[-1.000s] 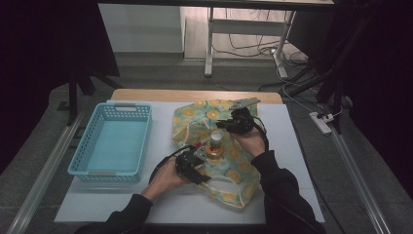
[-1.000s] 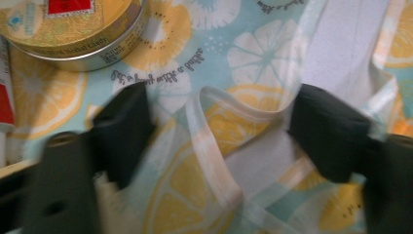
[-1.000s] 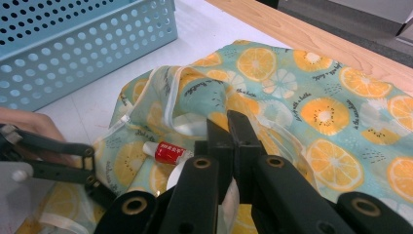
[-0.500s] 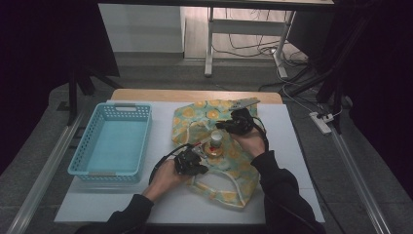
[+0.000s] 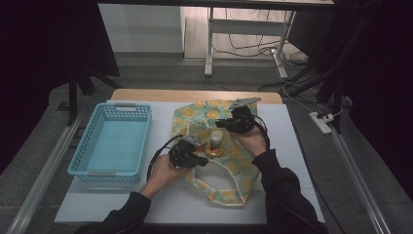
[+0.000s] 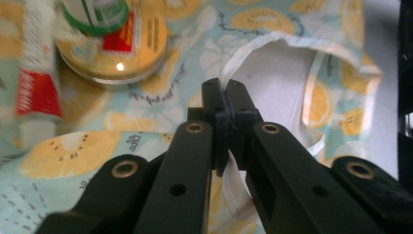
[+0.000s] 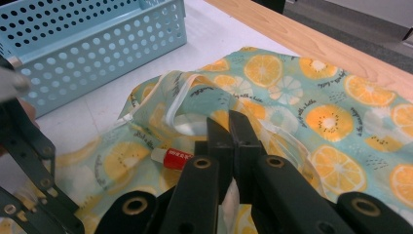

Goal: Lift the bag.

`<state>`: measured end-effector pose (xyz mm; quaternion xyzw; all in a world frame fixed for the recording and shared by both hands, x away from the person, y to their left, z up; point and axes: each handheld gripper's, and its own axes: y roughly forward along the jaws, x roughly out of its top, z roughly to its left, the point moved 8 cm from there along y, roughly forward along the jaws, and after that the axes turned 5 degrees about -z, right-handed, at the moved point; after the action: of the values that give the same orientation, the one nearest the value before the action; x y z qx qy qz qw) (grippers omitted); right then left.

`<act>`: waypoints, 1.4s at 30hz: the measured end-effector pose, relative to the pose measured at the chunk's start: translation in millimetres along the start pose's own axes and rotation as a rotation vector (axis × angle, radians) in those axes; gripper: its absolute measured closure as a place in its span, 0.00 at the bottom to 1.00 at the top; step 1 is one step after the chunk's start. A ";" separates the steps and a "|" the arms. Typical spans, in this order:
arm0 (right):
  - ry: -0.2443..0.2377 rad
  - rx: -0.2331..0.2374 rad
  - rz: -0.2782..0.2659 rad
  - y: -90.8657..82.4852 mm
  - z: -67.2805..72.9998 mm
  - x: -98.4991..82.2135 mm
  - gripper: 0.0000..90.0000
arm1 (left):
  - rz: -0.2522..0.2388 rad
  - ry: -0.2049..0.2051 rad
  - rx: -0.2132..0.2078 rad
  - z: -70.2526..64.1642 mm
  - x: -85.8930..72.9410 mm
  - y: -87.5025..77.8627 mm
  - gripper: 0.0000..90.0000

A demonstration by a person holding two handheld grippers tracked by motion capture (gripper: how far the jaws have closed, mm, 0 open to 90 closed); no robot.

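From above, my left gripper sits over the near-left part of the fruit-print bag, which lies spread on the white table to the right of the blue basket. My right gripper is farther back on the same bag. Between the two stands a small white bottle on a round orange lid, both resting on the cloth.

Along my left gripper, the two black jaws have just closed and now stand pressed together on a strip of the bag's white handle, which runs up from the tips and loops round an opening where the pale inside shows. The orange lid with the green-rimmed bottle on it lies just beyond on the left, and a red and white tube is beside them, blurred.

Along my right gripper, the jaws are likewise clamped tight, with a scrap of white handle pinched between them low down. The bag spreads out ahead and to the right, its edge raised into a fold. A small red and white tube lies on the cloth just left of my jaws. The basket stands beyond on the table.
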<state>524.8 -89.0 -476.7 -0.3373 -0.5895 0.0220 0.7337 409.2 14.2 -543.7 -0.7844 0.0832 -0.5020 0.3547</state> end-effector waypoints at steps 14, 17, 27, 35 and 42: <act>-0.027 0.005 -0.020 -15.8 4.2 21.4 1.00 | -0.124 -0.031 -0.042 -0.5 40.7 -43.5 1.00; -0.031 0.007 -0.025 -19.1 5.9 26.3 1.00 | -0.136 -0.020 -0.037 -0.2 50.0 -53.1 1.00; -0.050 0.020 -0.032 -28.9 13.8 40.3 1.00 | -0.182 -0.029 -0.041 3.2 75.9 -76.4 1.00; -0.056 0.033 -0.052 -36.6 18.7 50.8 1.00 | -0.206 -0.021 -0.032 5.3 90.9 -93.6 1.00; -0.067 0.036 -0.069 -42.5 23.5 61.7 1.00 | -0.235 -0.016 -0.018 8.2 103.8 -109.0 1.00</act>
<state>507.3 -84.3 -400.3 -0.3025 -0.6245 0.0184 0.7198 441.6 47.6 -400.3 -0.7958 -0.0078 -0.5330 0.2871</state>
